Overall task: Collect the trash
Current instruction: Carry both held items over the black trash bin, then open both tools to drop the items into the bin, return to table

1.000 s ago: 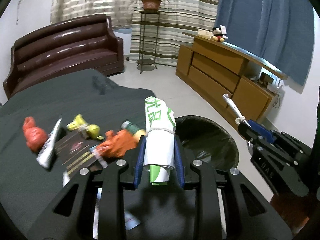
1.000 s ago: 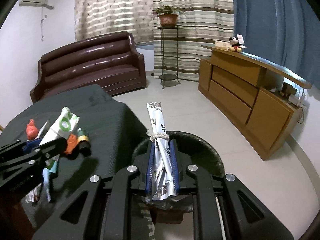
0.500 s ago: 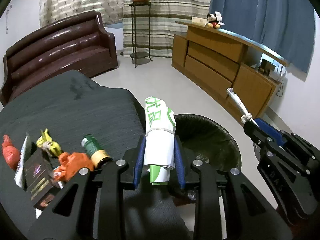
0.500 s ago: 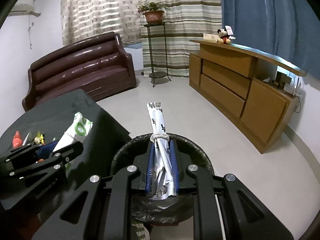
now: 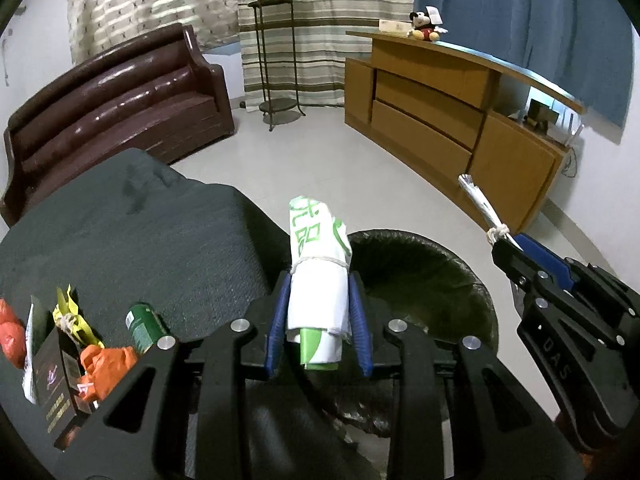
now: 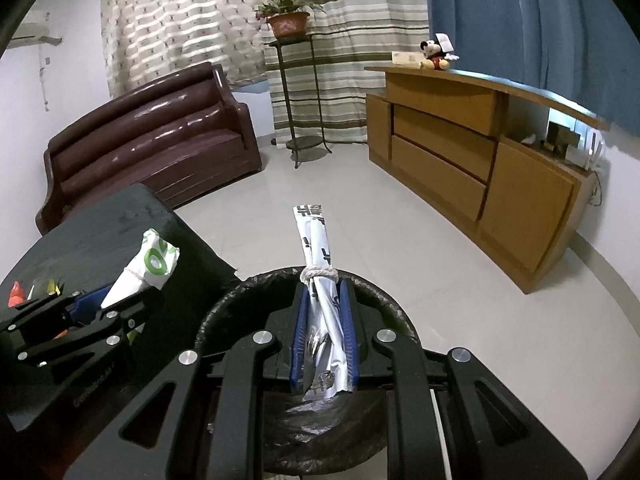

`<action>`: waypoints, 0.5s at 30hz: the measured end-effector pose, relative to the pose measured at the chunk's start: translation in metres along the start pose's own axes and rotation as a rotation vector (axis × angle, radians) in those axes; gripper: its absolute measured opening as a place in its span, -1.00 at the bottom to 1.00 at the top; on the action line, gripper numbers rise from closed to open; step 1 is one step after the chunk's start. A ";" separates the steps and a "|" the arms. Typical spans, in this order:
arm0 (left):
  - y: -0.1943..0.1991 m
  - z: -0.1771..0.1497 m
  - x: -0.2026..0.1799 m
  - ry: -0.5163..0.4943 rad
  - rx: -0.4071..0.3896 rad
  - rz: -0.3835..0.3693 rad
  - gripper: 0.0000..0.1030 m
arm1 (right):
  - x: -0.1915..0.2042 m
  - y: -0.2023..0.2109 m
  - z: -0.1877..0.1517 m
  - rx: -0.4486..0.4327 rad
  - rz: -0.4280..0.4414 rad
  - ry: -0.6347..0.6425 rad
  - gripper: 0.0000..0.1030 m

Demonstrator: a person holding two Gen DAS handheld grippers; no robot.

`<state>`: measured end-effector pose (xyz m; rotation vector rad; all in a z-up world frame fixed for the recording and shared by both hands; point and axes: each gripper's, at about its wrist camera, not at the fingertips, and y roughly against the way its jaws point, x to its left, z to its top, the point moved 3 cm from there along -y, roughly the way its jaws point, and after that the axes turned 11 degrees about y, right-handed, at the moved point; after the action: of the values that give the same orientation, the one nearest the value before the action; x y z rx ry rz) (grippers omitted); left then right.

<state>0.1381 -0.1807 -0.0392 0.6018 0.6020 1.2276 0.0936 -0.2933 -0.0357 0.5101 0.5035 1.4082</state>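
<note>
Both tools moved over bin (image 6: 224, 312) | left tool (image 5: 319, 312) opening, white-green roll (image 5: 318, 280) between

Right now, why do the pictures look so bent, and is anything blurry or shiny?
Left wrist view: fisheye lens bows the wooden cabinet and darkens the corners; the brown sofa shows glare streaks. Right wrist view: same curving, the floor reflects soft light, and the silver wrapper glints; both views look sharp.

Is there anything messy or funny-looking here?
Yes. A heap of trash sits at the edge of the dark table: an orange bag, a green can on its side, a yellow wrapper. Both grippers carry string-tied rolls by the black bin.
</note>
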 end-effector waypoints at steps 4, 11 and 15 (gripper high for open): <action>-0.005 0.002 0.000 0.012 0.010 0.008 -0.05 | -0.005 -0.005 -0.002 0.016 0.006 -0.018 -0.42; -0.006 0.004 0.004 0.035 0.010 0.021 0.07 | -0.011 -0.002 -0.002 0.010 -0.004 -0.038 -0.20; -0.002 0.004 0.006 0.040 0.005 0.023 0.12 | -0.012 0.001 0.000 0.002 -0.021 -0.027 0.05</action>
<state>0.1435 -0.1754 -0.0382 0.5909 0.6331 1.2629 0.0913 -0.3047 -0.0345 0.5231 0.4874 1.3792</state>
